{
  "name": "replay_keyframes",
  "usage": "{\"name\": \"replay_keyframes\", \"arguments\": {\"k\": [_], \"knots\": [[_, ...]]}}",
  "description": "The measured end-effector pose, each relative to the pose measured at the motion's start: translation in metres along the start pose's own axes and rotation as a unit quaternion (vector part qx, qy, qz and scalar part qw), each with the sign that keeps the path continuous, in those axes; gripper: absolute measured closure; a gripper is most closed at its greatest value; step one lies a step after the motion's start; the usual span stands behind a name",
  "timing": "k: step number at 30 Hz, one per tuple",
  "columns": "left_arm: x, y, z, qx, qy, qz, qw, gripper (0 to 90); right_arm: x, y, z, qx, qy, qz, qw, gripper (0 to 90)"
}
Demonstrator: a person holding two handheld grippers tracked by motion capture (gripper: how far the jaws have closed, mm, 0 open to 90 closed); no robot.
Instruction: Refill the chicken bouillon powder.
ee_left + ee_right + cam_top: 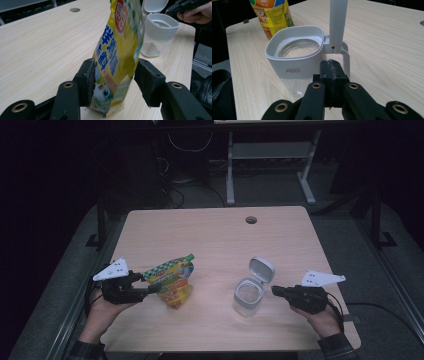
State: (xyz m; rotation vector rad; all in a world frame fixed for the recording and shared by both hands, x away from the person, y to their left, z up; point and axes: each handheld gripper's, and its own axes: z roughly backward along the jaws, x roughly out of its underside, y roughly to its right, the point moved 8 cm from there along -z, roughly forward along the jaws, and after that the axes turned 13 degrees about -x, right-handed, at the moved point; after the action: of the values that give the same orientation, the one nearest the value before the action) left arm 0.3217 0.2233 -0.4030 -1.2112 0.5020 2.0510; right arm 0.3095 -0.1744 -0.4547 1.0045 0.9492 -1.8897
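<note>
Jaws of left gripper (113, 82) stand apart around the yellow pouch (117, 52).

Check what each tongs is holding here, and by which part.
The left tongs straddle the yellow pouch near its bottom end; whether both pads press cannot be told. The right tongs are shut at the jar's handle, holding nothing visibly.

I see the pouch (172, 281) standing on the table (210, 235) at nine o'clock from the open jar (248, 296), well apart.
</note>
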Motion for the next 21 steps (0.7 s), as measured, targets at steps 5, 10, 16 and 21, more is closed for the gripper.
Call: {"name": "replay_keyframes", "arguments": {"k": [5,10,16,21], "knots": [[-0.006,0.005,-0.005,0.008,0.004,-0.005,1.0000,53.9,0.000,0.000,0.000,-0.001,-0.001,0.000,1.0000,89.7],[-0.006,0.006,-0.011,0.010,-0.005,-0.010,0.9999,58.2,0.000,0.000,0.000,0.000,0.001,0.000,1.0000,89.7],[-0.003,0.007,-0.015,0.011,-0.014,-0.013,0.9998,63.4,0.000,0.000,0.000,-0.001,0.001,-0.001,1.0000,89.7],[-0.005,0.006,-0.013,0.012,-0.011,-0.011,0.9998,66.9,0.000,0.000,0.000,0.000,0.000,-0.001,1.0000,89.7]]}}
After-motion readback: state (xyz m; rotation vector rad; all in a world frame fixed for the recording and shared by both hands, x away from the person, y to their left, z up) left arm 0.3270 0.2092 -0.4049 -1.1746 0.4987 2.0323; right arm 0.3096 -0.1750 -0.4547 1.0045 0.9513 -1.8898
